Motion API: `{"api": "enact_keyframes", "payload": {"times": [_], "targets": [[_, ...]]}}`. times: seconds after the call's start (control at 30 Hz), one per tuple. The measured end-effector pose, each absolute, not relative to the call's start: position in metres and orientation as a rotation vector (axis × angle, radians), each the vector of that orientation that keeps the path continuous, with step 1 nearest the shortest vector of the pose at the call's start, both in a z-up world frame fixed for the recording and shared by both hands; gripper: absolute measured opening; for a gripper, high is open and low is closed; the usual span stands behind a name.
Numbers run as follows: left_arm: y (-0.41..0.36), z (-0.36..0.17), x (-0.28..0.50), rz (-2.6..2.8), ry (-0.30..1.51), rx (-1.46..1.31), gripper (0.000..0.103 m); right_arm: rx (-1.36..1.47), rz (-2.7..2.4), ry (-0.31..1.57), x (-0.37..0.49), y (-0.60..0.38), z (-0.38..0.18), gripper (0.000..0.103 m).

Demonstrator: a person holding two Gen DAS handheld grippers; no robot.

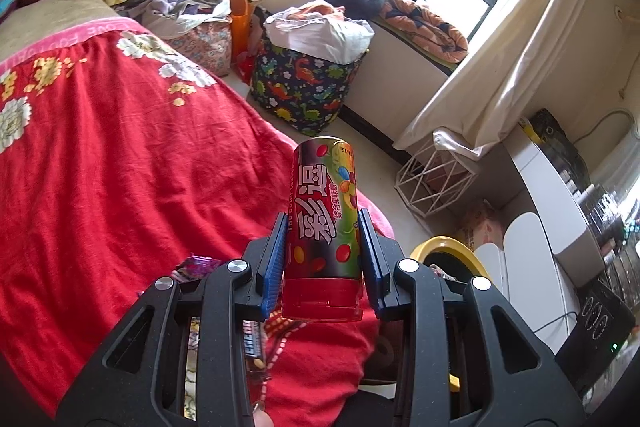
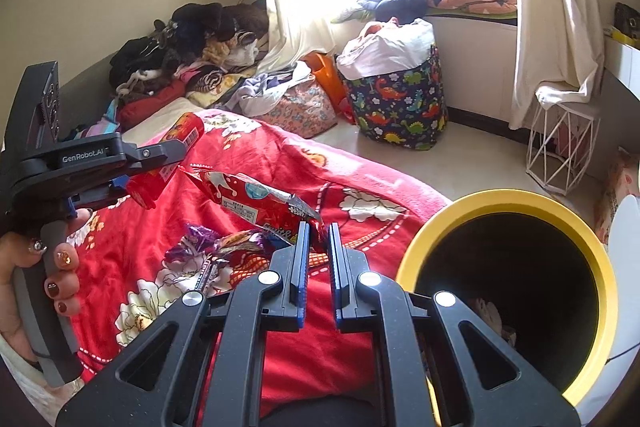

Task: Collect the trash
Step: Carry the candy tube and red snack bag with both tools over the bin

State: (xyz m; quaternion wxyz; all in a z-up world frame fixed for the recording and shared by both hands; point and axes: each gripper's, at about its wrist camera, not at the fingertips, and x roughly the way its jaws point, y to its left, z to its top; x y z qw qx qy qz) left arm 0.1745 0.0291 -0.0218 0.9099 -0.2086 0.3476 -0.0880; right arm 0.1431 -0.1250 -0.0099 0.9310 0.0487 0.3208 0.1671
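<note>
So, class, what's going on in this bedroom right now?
A person is clearing snack litter off a bed with a red blanket. The left hand-held gripper grips a candy tube; the right hand-held gripper pinches a red wrapper. A yellow-rimmed bin stands open beside the bed. More wrappers remain.

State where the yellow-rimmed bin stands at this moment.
In the right wrist view the bin stands at lower right, beside the edge of the red blanket and just right of the right gripper; a white wire basket stands beyond it.
</note>
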Motion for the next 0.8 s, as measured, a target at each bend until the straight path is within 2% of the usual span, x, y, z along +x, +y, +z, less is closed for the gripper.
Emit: {"api": "enact_keyframes", "payload": {"times": [0.8], "targets": [[-0.024,-0.012,0.171,-0.28,0.721,-0.357,0.027,0.189,0.245,0.618,0.126,-0.173,-0.005,0.009]]}}
